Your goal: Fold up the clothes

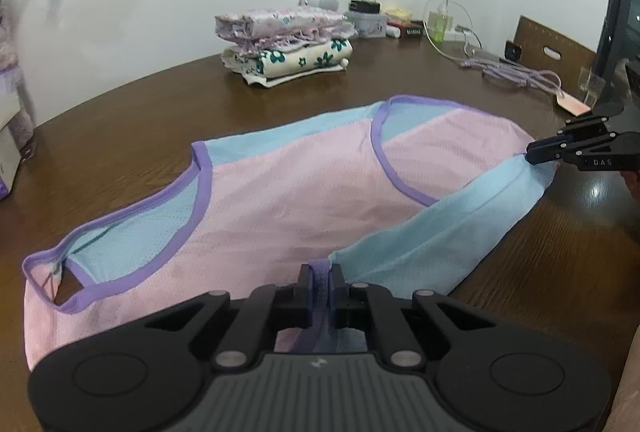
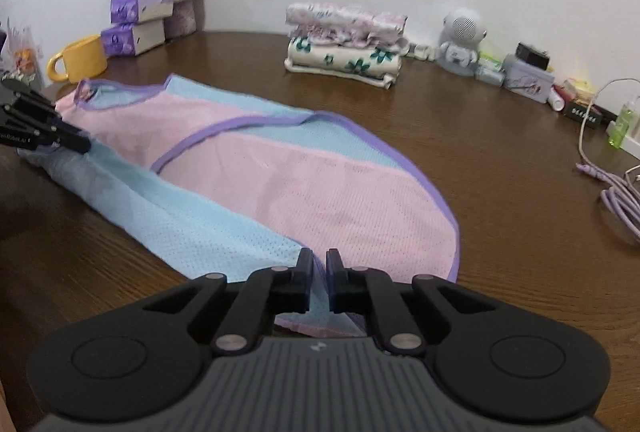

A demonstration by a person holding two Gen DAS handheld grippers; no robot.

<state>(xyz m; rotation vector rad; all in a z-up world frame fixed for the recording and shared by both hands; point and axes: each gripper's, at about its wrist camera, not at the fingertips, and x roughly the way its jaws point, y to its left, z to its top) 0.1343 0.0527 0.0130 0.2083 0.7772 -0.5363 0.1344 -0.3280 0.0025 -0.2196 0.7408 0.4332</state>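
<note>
A pink and light-blue mesh vest (image 1: 288,192) with purple trim lies spread on the brown wooden table (image 1: 560,272). In the left wrist view my left gripper (image 1: 320,272) is shut on the vest's near edge, with a strip of purple trim pinched between the pads. At the right of that view my right gripper (image 1: 532,154) pinches a lifted blue fold. In the right wrist view the right gripper (image 2: 319,260) is shut on the vest (image 2: 320,184) where blue meets pink. The left gripper (image 2: 86,144) shows at the far left, on the cloth's other end.
A stack of folded clothes (image 2: 346,40) sits near the wall. A yellow mug (image 2: 80,58), tissue boxes (image 2: 138,20) and a vase stand at the back left. A white speaker (image 2: 460,40), small boxes and purple cables (image 2: 620,200) line the right.
</note>
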